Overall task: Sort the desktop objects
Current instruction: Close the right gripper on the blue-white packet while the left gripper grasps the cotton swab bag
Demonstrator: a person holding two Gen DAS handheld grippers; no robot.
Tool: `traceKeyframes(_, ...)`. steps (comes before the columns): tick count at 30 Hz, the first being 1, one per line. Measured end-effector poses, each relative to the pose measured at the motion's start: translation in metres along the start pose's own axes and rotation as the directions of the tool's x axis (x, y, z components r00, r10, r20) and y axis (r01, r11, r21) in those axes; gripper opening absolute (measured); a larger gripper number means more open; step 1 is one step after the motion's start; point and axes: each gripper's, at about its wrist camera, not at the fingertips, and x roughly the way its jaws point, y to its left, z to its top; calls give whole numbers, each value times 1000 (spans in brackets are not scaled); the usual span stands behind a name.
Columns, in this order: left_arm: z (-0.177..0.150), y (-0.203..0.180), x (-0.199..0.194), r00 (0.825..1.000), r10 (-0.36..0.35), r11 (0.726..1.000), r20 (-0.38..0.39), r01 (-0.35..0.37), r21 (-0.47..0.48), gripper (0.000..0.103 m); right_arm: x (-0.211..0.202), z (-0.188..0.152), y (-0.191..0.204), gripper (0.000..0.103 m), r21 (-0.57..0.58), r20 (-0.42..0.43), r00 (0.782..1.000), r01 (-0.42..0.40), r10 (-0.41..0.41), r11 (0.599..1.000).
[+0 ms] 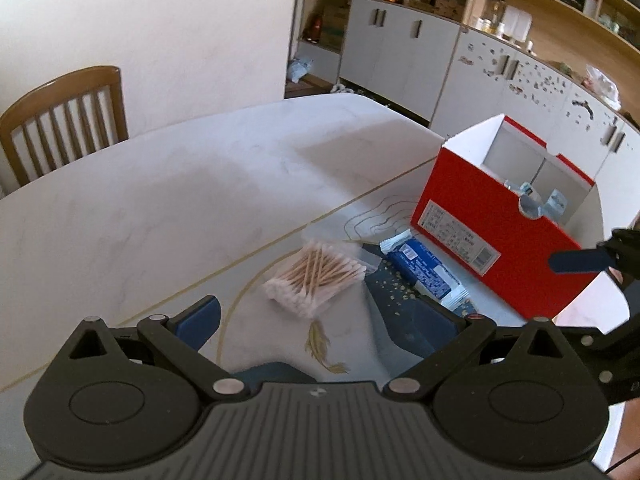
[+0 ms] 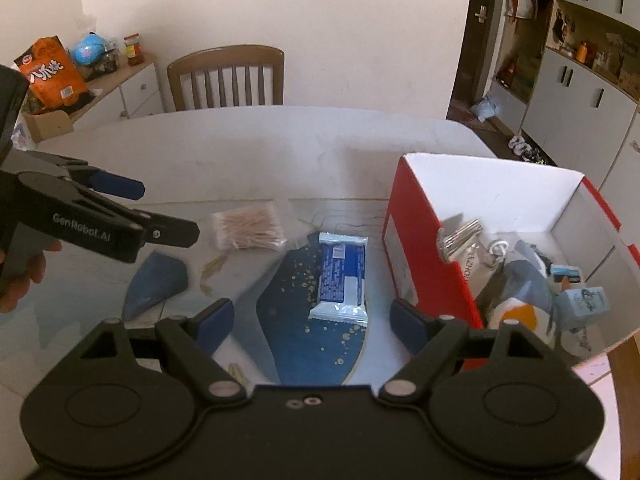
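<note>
- The right gripper (image 2: 310,322), black with blue pads, hangs low over the table with its jaws spread wide and nothing between them; the blue-and-white foil snack packet (image 2: 342,276) lies flat just ahead at twelve o'clock.
- The left gripper (image 1: 328,320) is likewise wide open and empty, tilted down, with the clear bag of wooden cotton swabs (image 1: 316,276) at twelve o'clock.
- The red cardboard box with white inside (image 2: 420,264), at two o'clock of the right gripper, already holds several small items.
- Judged from this, sorting is well along: packet and swabs remain on the pale marble-look table (image 1: 168,200).
</note>
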Motion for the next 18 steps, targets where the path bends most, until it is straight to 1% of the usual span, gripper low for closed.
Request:
traceKeyframes(7,-3,4,24,999,-28,999,-19,28,32,103,23,1,4,84,11,-28,999,19,-19,1000)
traceKeyframes(14,3,9,48,999,-51,995,-18,52,85,103,49,2,7,83,36,-36,996,81,-80,996)
traceKeyframes(18,6,13,61,997,-71,992,-27,73,100,102,65,2,6,83,57,-52,994,99,-96,993)
